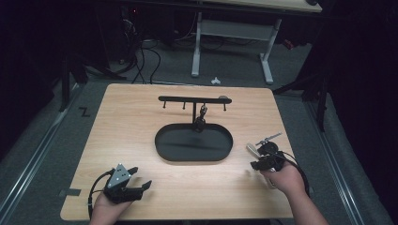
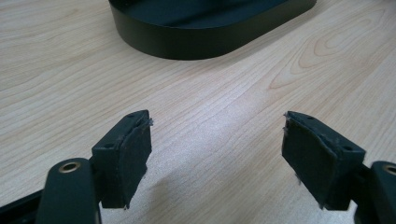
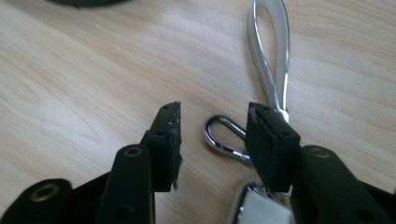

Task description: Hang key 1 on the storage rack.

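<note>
Chrome metal formed the keyring point(image 3: 268, 60), which lay flat on the pale wooden surface point(image 1: 141, 122) towards four o'clock in the high view, well apart from the black oval tray point(image 1: 164, 145) at the centre. In the right tool's view a long polished loop was seen running up to twelve o'clock, with a smaller loop point(image 3: 224, 135) lying between the two black pads and a flat shiny piece at the bottom edge. The right tool point(image 3: 212, 140) was held partly open over it; the jaws were spread on either side of the small loop and neither pad was pressed on it, though the right-hand pad stood just beside the metal. Nothing was gripped. The left tool point(image 2: 217, 154) was held wide open at seven o'clock in the high view, with bare wood between its pads and the tray wall point(image 2: 205, 42) at twelve o'clock in its own view. A black hook rack point(image 1: 192, 100) stood at the tray's far rim, and a dark item point(image 1: 201, 119) was hung from it.
</note>
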### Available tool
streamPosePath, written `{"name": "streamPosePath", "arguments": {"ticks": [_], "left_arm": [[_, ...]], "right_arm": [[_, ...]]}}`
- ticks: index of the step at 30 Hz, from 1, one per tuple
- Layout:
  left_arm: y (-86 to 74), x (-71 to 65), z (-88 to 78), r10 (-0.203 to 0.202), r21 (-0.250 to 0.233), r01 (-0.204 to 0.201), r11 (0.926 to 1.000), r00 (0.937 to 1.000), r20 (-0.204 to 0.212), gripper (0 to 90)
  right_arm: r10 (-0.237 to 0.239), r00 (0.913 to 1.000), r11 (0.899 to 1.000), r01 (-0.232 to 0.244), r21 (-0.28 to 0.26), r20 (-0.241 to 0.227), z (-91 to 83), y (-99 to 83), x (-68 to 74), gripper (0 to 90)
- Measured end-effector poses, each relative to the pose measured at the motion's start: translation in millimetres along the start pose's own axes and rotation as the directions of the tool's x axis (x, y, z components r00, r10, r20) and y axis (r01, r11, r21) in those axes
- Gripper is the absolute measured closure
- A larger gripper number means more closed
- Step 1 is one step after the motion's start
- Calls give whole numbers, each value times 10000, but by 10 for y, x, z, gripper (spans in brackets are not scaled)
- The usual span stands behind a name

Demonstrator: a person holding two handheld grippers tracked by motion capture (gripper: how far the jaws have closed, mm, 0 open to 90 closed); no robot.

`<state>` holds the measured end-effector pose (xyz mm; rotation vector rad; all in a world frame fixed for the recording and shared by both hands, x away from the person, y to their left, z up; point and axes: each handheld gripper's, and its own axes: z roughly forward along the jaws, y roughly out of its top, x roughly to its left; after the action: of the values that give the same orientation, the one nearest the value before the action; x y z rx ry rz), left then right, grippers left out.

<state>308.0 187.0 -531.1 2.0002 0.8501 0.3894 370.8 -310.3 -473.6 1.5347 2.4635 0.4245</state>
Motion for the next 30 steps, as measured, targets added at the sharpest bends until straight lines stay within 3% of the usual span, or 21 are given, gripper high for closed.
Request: {"name": "streamPosePath", "arguments": {"ticks": [9, 10, 19, 23, 24, 27, 30], "left_arm": [[-2, 6, -15, -44, -61, 44, 10000, 10000, -18, 246], [-3, 7, -16, -39, -65, 39, 10000, 10000, -16, 246], [-3, 9, -21, -49, -79, 49, 10000, 10000, -21, 246], [-5, 11, -22, -67, -72, 67, 10000, 10000, -17, 246], [-6, 11, -21, -65, -63, 65, 10000, 10000, -18, 246], [-5, 13, -19, -48, -41, 48, 10000, 10000, -3, 246], [-5, 14, -17, -52, -29, 52, 10000, 10000, -2, 246]], "right_arm": [[-336, 9993, 9984, 329, 454, 149, 113, -90, -87, 559], [-388, 9991, 9981, 380, 489, 169, 128, -98, -92, 627], [-297, 9995, 9986, 292, 434, 109, 125, -60, -52, 841], [-532, 9985, 9977, 526, 428, 141, 121, -36, -26, 777], [-687, 9973, 9972, 679, 308, 253, 107, -11, -10, 688], [-769, 9963, 9969, 763, 180, 374, 92, 8, -10, 650], [-937, 9945, 9944, 912, 534, 463, 142, 18, -25, 625]]}}
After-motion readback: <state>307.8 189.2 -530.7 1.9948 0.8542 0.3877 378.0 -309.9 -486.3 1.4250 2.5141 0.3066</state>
